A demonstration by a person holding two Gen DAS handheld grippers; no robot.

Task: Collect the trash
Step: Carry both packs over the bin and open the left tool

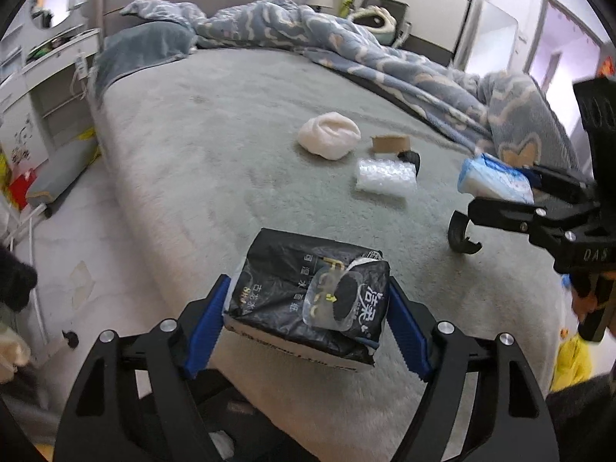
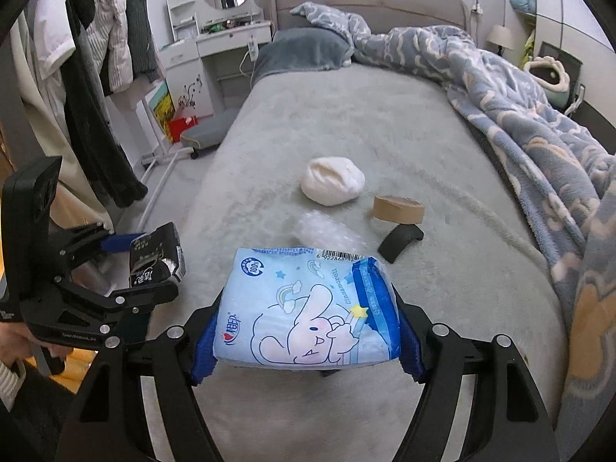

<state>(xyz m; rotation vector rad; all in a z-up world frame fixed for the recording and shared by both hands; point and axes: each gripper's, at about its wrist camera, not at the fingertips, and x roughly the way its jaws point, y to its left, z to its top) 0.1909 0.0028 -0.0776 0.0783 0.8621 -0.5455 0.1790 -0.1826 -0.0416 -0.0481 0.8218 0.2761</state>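
Black tissue pack (image 1: 306,298) at 6 o'clock in left wrist view, lifted off grey bed (image 1: 215,146). Soft, light, crinkly slick wrap, so squeeze across short sides, mid-body. Left gripper (image 1: 308,317) roughly three-quarters open, pads pressed on both pack flanks.

Right wrist view: blue tissue pack (image 2: 304,312) at 6 o'clock, same squishy, light feel. Right gripper (image 2: 304,331) half-wide, clamped on pack sides.

Still on bed around 12 o'clock: white wad (image 2: 333,184), bubble wrap (image 2: 327,231), tape roll (image 2: 398,208).

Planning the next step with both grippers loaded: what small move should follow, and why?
Probably carry both packs away to wherever trash goes; no bin shows. The left gripper clamps the black tissue pack, the right gripper the blue tissue pack, so the bubble wrap must wait.
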